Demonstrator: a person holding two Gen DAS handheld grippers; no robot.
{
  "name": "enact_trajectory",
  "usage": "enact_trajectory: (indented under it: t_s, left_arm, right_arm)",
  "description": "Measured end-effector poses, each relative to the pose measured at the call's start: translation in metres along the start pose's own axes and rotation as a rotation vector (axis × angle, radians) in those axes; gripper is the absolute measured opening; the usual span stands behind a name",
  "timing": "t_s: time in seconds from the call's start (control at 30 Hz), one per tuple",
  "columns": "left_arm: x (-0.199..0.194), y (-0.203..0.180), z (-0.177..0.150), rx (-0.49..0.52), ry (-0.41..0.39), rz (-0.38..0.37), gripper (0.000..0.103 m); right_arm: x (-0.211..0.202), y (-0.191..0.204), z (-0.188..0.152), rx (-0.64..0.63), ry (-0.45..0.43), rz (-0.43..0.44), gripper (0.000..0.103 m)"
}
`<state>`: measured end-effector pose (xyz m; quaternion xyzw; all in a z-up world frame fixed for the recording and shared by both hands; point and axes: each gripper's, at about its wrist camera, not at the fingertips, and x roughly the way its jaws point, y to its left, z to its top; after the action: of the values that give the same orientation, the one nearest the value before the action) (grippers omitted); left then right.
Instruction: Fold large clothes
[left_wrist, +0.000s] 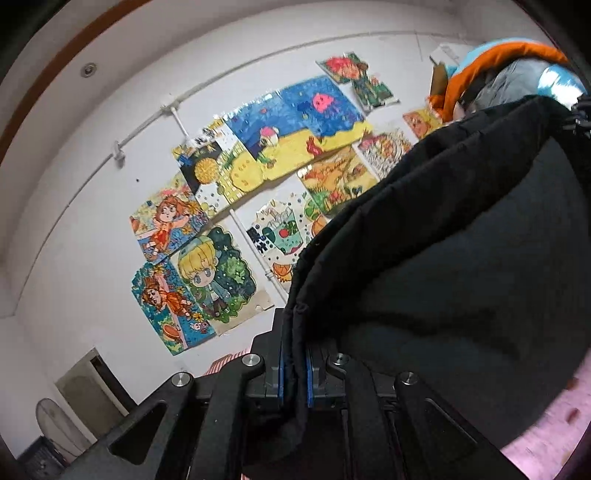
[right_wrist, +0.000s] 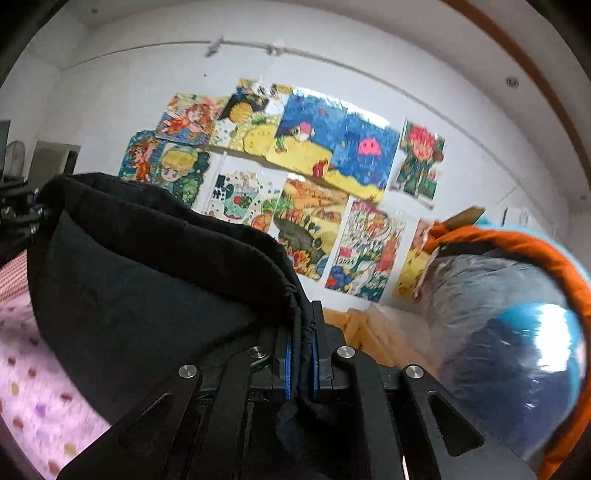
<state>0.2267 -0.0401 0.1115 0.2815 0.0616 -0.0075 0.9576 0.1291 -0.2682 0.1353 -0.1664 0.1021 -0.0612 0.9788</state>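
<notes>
While both tongs are clamped tight on the same black garment (left_wrist: 461, 258), the left gripper (left_wrist: 294, 365) pinches its hem at bottom centre of its frame, and the right gripper (right_wrist: 301, 363) does likewise. The cloth stretches between them, right of the left tongs and left of the right, over a pink spotted bedspread (right_wrist: 33, 398). Drawings (left_wrist: 258, 155) fill the wall behind.

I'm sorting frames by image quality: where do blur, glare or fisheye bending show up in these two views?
Left wrist view: the pink dotted bedspread is smeared, and the white wall pipe bows. Right wrist view: glare on the shiny blue plastic-wrapped bundle, and the colourful wall drawings are soft. The black quilted garment is dark in both, with little detail.
</notes>
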Motion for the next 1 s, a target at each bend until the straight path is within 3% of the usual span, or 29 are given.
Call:
enact_trajectory:
  t_s: [0.23, 0.47, 0.63, 0.83, 1.0]
  left_arm:
    - [0.098, -0.023, 0.006, 0.034, 0.088, 0.016, 0.008]
    - [0.189, -0.052, -0.009, 0.027, 0.191, -0.01, 0.008]
    - [0.245, -0.062, -0.025, 0.009, 0.304, -0.1, 0.008]
    - [0.273, -0.081, -0.046, 0.019, 0.375, -0.141, 0.008]
    - [0.271, -0.078, -0.049, -0.02, 0.37, -0.173, 0.009]
  right_arm:
    - [0.113, -0.003, 0.003, -0.067, 0.054, -0.034, 0.007]
    - [0.22, 0.009, -0.018, -0.112, 0.132, -0.063, 0.007]
    - [0.283, 0.021, -0.051, -0.152, 0.196, -0.069, 0.006]
    - [0.335, 0.045, -0.102, -0.159, 0.305, -0.05, 0.007]
    - [0.34, 0.053, -0.117, -0.15, 0.32, -0.056, 0.007]
